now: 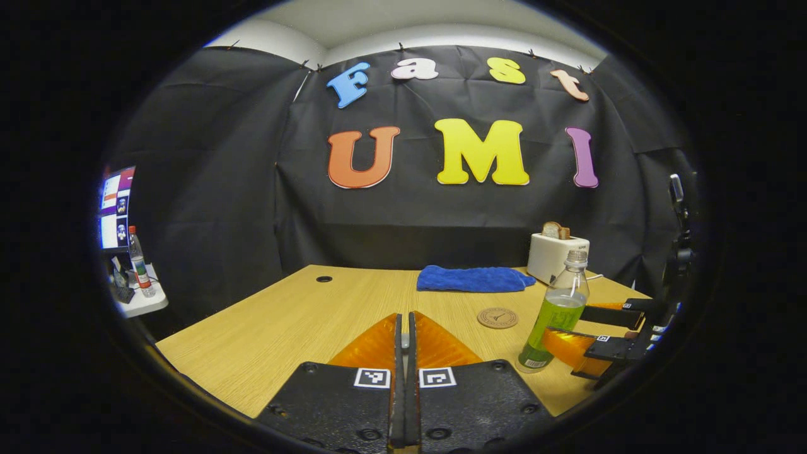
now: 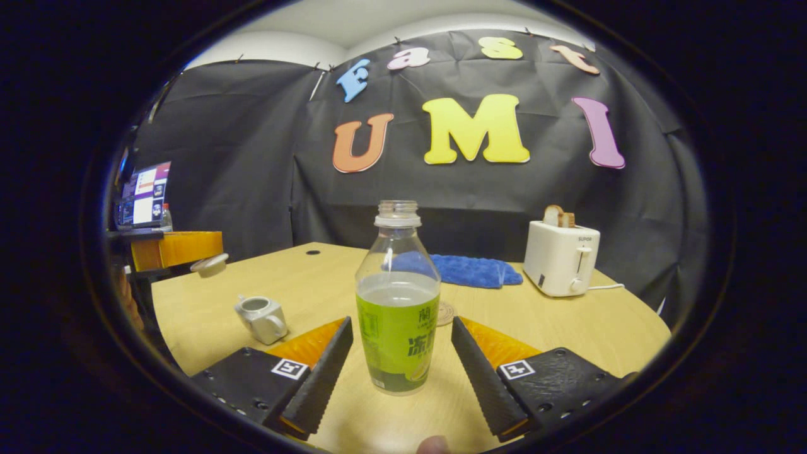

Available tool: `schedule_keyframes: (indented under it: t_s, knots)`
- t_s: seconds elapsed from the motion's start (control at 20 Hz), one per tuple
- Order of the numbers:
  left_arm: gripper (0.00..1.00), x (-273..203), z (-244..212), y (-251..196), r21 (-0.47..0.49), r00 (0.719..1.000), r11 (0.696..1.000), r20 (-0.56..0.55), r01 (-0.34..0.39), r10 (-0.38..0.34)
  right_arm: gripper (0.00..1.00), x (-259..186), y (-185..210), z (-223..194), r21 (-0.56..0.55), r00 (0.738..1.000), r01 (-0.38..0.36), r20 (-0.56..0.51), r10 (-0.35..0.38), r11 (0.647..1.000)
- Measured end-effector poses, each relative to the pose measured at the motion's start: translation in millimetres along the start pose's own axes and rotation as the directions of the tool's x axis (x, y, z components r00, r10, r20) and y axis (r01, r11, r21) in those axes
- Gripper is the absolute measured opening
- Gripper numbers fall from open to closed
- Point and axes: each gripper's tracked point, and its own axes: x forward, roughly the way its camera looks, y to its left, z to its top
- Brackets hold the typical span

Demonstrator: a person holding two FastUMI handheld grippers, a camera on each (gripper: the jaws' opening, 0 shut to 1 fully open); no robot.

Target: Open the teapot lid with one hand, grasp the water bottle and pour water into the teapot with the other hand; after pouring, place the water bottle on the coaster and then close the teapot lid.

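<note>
A capless clear water bottle (image 2: 397, 302) with a green label stands upright on the wooden table, about half full. My right gripper (image 2: 401, 323) is open, one finger on either side of the bottle, with gaps to both. In the left gripper view the bottle (image 1: 558, 312) stands between those fingers at the right. A small grey-white teapot (image 2: 261, 318) sits uncovered at the table's left. Its lid (image 2: 210, 265) hangs above and to the left of it, pinched in my left gripper (image 2: 189, 252). My left gripper (image 1: 405, 318) is shut. The round coaster (image 1: 497, 317) lies just behind the bottle.
A white toaster (image 2: 561, 258) with bread in it stands at the back right. A blue cloth (image 2: 473, 270) lies at the back middle. A monitor (image 1: 116, 208) and a side shelf with another bottle (image 1: 140, 265) are off the table's left edge.
</note>
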Motion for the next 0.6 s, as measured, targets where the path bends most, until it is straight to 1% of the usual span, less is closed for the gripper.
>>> schedule_keyframes:
  t_s: [0.05,0.1,0.2,0.3,0.4,0.45,0.5,0.6]
  knots:
    - [0.02,1,-1,4,-0.002,1.0,1.0,-0.003,-0.007,0.007,0.92,-2,0,3,-0.002,1.0,0.007,0.004,-0.007,1.0]
    - [0.02,-1,-3,9,-0.005,1.0,1.0,-0.007,-0.014,0.014,0.83,2,1,1,-0.004,1.0,0.009,0.002,-0.009,1.0]
    - [0.02,0,-6,18,-0.012,1.0,1.0,-0.014,-0.022,0.022,0.82,5,5,1,-0.011,1.0,0.013,-0.006,-0.013,1.0]
    - [0.02,1,-13,22,0.002,0.999,1.0,-0.037,-0.02,0.02,0.74,6,9,2,-0.034,1.0,0.008,-0.013,-0.009,0.999]
    - [0.02,1,-16,25,0.003,0.999,1.0,-0.047,-0.011,0.011,0.71,4,7,7,-0.111,0.999,0.025,-0.017,-0.027,0.994]
    - [0.02,1,-17,27,0.0,0.999,1.0,-0.051,-0.012,0.012,0.72,6,6,12,-0.158,0.999,0.035,-0.012,-0.037,0.987]
    - [0.03,0,-16,28,-0.003,0.999,1.0,-0.052,-0.012,0.012,0.7,8,5,15,-0.205,0.999,0.043,-0.012,-0.046,0.978]
    - [0.03,-1,-15,29,-0.004,0.999,1.0,-0.049,-0.007,0.006,0.69,11,8,20,-0.285,0.999,0.038,-0.018,-0.045,0.958]
